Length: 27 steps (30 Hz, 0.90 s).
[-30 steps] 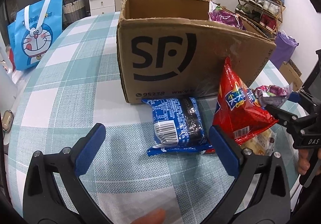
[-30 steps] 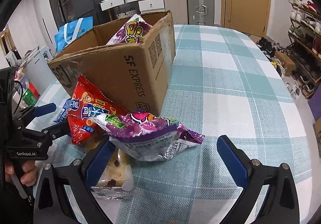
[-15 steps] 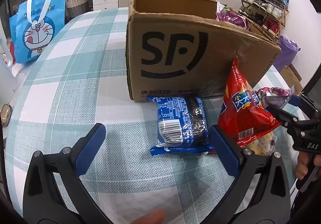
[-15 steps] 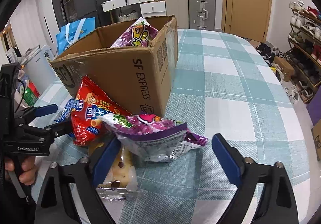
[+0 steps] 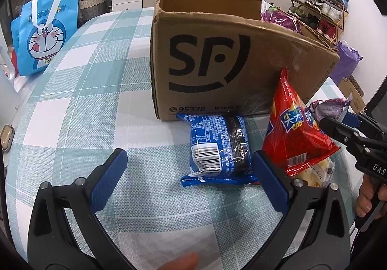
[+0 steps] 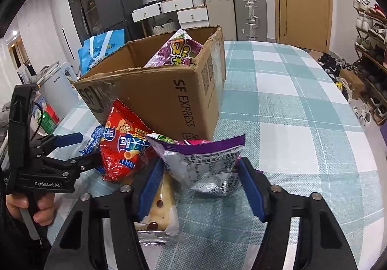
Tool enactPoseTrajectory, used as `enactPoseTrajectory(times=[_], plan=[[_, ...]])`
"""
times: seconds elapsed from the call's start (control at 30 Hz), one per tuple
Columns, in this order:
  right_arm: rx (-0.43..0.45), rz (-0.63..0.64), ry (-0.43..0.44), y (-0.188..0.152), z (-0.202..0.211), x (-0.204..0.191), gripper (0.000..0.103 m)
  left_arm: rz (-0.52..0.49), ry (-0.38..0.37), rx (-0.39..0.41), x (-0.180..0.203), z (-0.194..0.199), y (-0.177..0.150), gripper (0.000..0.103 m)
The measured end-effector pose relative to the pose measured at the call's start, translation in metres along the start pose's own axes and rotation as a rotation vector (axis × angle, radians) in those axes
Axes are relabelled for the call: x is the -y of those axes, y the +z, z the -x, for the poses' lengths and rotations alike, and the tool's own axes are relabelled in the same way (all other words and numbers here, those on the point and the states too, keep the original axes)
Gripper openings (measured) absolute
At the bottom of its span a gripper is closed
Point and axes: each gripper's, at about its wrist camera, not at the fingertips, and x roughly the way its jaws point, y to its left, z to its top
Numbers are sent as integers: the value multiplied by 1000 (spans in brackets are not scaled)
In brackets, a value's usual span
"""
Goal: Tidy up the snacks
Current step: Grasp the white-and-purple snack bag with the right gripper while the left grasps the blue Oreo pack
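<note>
- The SF Express cardboard box (image 6: 167,91) is the landmark: open-topped on the checked tablecloth (image 6: 302,124), with one purple snack bag (image 6: 180,48) already standing inside. Bumping its torn near wall on the way over could shove the whole box across the cloth.
- The red snack bag (image 5: 293,134) leans upright against the box's front corner. I judge it the likeliest to topple if its neighbour is pulled away.
- The blue wrapped packet (image 5: 219,146) lies flat just in front of the box. The left gripper (image 5: 193,179) hovers wide open and empty before it, and one pad is close to the red bag, so closing now could snag that.
- The purple-and-silver snack bag (image 6: 205,163) lies at the box's near corner, overlapping the red one. The right gripper (image 6: 197,187) has its jaws closed in around it, pads at the crinkled foil. A shallow pinch may slip.
- The small clear-wrapped cake (image 6: 160,207) lies under that bag, farthest from the box, and could get nipped too.
</note>
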Motion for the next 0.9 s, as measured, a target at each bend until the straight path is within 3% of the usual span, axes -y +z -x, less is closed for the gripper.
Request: enactPoseTrajectory(times=[0.2,0.6,0.8,0.9], plan=[[27,24,-20,1,4,-3,46,1,-2,-1,1,0,0,102],[77,-4,5,6,21,-1,45,-51,2,14,12,5,-3,102],[80,1,7,5,24,-4,45,-58,-61,5,14,5,-4,78],[80,3,7,5,24,-4,45,-67,-92,21,17,10,-6,51]])
